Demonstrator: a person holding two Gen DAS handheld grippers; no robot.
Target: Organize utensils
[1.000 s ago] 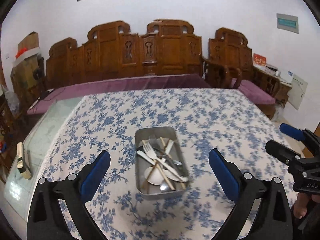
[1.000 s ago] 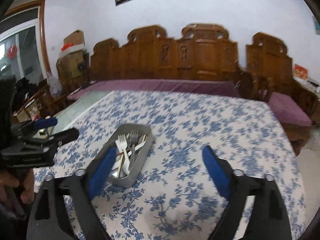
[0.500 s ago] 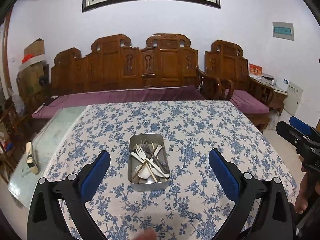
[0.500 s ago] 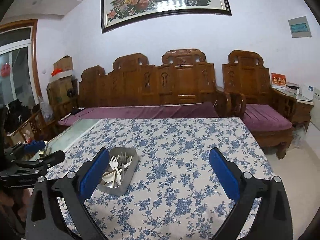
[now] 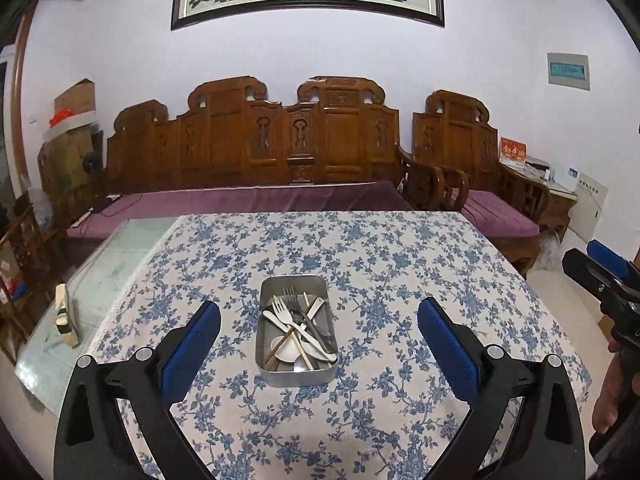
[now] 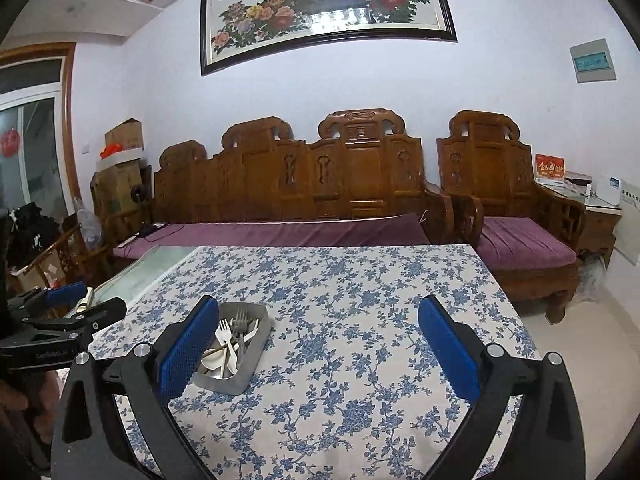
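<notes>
1. Where the floral-clothed worktop (image 5: 360,248) is nearest, one metal tray (image 5: 297,374) holds two forks, one white fork (image 5: 285,312) and one steel fork (image 5: 294,300), plus chopsticks, jumbled.
2. Left tongs (image 5: 319,350) gape apart, empty, framing the tray.
3. Right tongs (image 6: 319,350) gape apart, empty, the tray by their left finger.

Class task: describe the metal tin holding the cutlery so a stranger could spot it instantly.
Find the table with the blue-flowered tablecloth before the carved wooden bench. Near its middle sits a rectangular metal tin, the only container there, heaped with a white fork, spoons and chopsticks.
</notes>
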